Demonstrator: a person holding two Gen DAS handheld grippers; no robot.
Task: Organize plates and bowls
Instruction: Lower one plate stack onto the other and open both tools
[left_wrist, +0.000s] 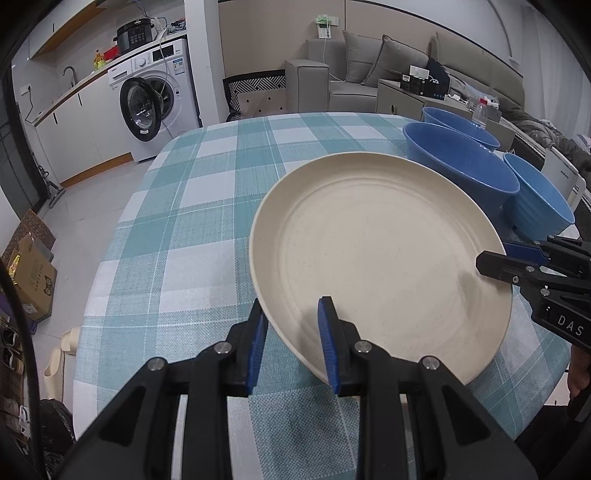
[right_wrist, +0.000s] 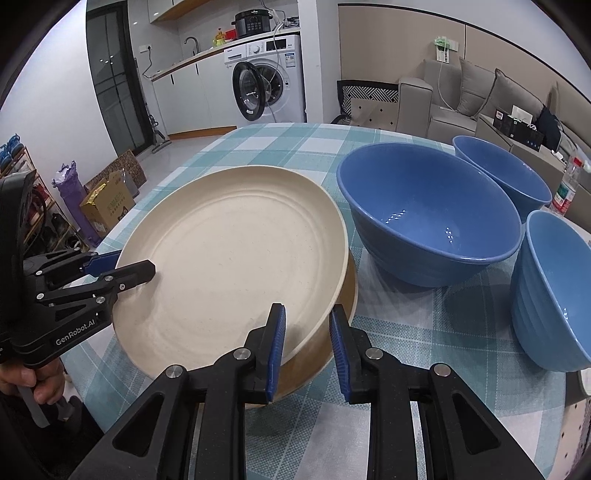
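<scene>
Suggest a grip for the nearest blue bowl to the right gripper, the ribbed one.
Pinch the rim of the ribbed blue bowl, one finger inside and one outside, coming from above on its near side. It stands upright and open; the wall looks too wide to span, and the big blue bowl crowds its left.

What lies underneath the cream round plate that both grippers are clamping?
Under the cream round plate the right wrist view shows the rim and brown-tan side of a second plate, stacked beneath it on the teal checked tablecloth. Its centre is covered, so any further plates cannot be seen.
</scene>
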